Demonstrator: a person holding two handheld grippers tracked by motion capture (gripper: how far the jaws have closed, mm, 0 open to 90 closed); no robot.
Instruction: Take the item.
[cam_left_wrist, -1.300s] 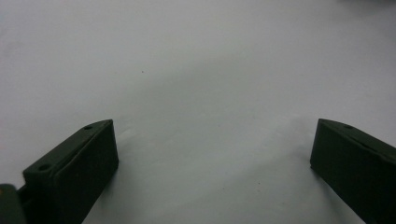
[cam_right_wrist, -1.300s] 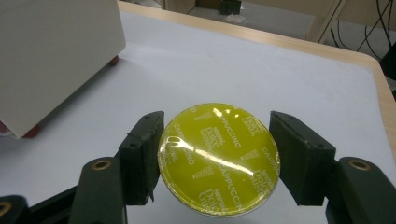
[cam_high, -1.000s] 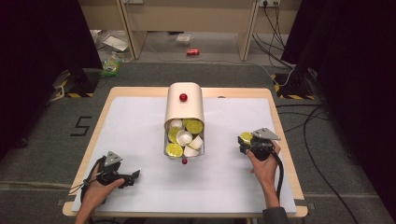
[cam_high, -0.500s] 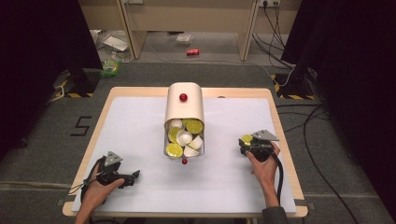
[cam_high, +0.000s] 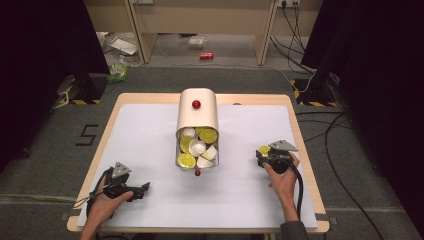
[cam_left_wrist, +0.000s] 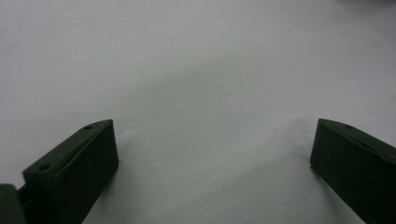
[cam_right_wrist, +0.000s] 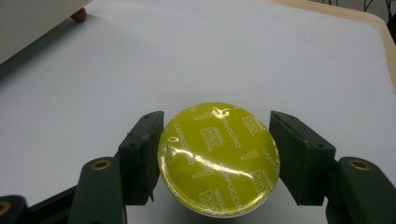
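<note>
Nothing has shifted since 1 second ago: right tool (cam_right_wrist: 217, 163) stays clamped on yellow capsule (cam_right_wrist: 218, 165); left tool (cam_left_wrist: 212, 158) open, idle on worktop (cam_high: 150, 125); transfer pending.

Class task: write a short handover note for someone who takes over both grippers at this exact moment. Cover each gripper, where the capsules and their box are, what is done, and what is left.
Right gripper: shut on one round yellow foil-topped coffee capsule, near the right side of the white table cover.
Left gripper: open, nothing between its jaws, resting low at the front left.
Beige box with a rounded lid and red knob: mid-table, its open drawer facing the person, with several yellow and white capsules in it.
Done: one capsule gripped.
Left: I cannot tell whether it is coming out or going in; the other capsules are probably handled one at a time.
</note>
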